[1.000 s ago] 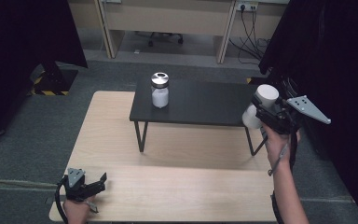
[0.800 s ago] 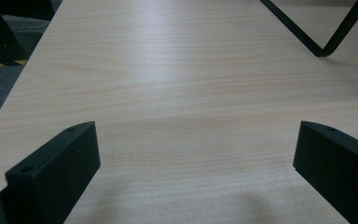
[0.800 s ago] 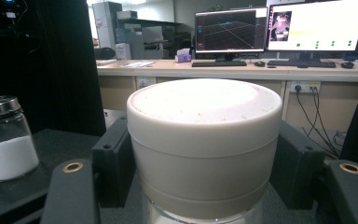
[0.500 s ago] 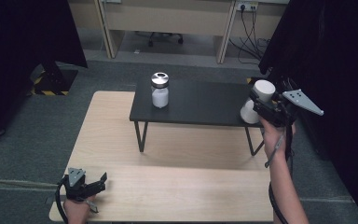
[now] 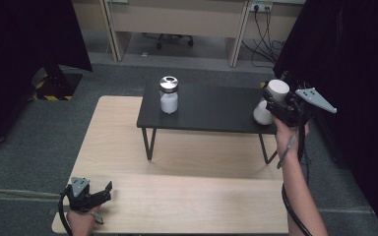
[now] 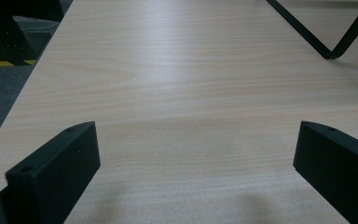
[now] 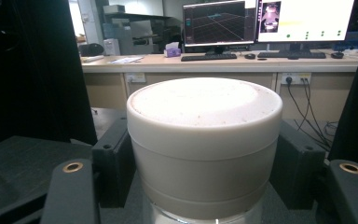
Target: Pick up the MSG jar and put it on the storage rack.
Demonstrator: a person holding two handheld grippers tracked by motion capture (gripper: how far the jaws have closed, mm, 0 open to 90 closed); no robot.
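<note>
A white jar with a broad cream cap (image 5: 278, 89) is at the right end of the low black table (image 5: 211, 110). My right gripper (image 5: 275, 102) is shut on it just under the cap. In the right gripper view the cap (image 7: 204, 121) sits between the two black jaws of the right gripper (image 7: 205, 161). I cannot tell whether the jar's base touches the black table. A second white jar with a silver lid (image 5: 169, 94) stands on the black table's left part. My left gripper (image 5: 105, 192) rests open, holding nothing, low over the wooden table (image 6: 186, 84).
The low black table stands on a light wooden table (image 5: 187, 201) with grey carpet around it. Black curtains hang at both sides. A desk with monitors (image 7: 265, 21) and cables lies beyond. One leg of the black table (image 6: 326, 49) shows ahead of the left gripper.
My right gripper has carried the white jar a little to the left and farther away, over the black table's right end. The left gripper has not moved.
</note>
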